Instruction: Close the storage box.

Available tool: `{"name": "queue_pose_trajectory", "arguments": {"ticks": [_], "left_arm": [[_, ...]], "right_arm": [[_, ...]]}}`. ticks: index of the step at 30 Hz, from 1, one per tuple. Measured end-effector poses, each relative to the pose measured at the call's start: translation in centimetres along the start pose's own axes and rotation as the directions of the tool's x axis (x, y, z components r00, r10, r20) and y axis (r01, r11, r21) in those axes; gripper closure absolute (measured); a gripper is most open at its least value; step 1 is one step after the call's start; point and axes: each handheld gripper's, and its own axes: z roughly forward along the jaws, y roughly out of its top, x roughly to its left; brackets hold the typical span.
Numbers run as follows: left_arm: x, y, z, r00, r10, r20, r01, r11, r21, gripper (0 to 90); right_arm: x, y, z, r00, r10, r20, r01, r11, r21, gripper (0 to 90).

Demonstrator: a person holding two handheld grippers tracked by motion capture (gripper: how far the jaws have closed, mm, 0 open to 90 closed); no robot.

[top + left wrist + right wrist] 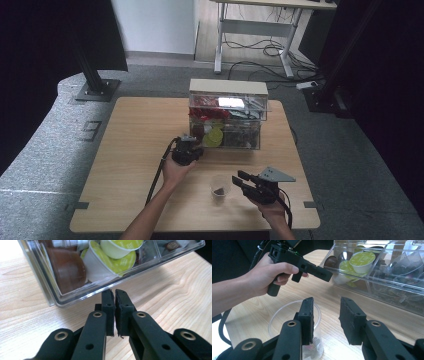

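- The desk (135, 150) carries a clear organizer box (227, 117) at its far middle.
- The box's lower drawer (75, 293) holds green-lidded pods (120, 257) and a brown pod (67, 267).
- The clear cup (220, 186) stands well in front of the box, something dark in its bottom.
- The left tool (114, 293) sits just before the drawer's front, jaws nearly together, gripping nothing.
- The right tool (327, 315) is beside the cup, jaws partly apart, empty.

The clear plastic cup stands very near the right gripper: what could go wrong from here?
1. The right gripper is open with one jaw over the clear cup; a sideways move might tip this light cup.
2. The left gripper, shut, points at the clear organizer box; pushing forward could shove it instead of opening it.
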Motion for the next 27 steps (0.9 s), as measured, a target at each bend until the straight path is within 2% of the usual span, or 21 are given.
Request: {"name": "queue_pose_trajectory", "arguments": {"ticks": [7,12,22,27], "left_arm": [[0.0,-0.2,-0.2,1.0,0.007,0.005,-0.007,1.0,-0.003,86.1],[-0.5,-1.1,-0.7,0.9991,0.041,0.007,-0.041,0.9991,0.0,85.7],[-0.9,-3.0,-2.8,0.9964,0.084,0.014,-0.083,0.995,-0.055,79.2],[-0.8,-4.2,-4.3,0.9954,0.092,0.027,-0.089,0.992,-0.089,75.6]], "right_arm": [[-0.4,0.0,-0.3,0.9999,0.009,0.008,-0.008,1.0,-0.008,62.8],[-0.7,-0.1,-0.6,0.9997,0.015,0.018,-0.014,1.0,-0.014,62.7],[-1.4,-0.2,-1.1,0.9988,0.026,0.042,-0.026,0.999,-0.021,62.7],[-1.8,-0.5,-1.4,0.9979,0.025,0.06,-0.024,1.0,-0.013,62.3]]}}
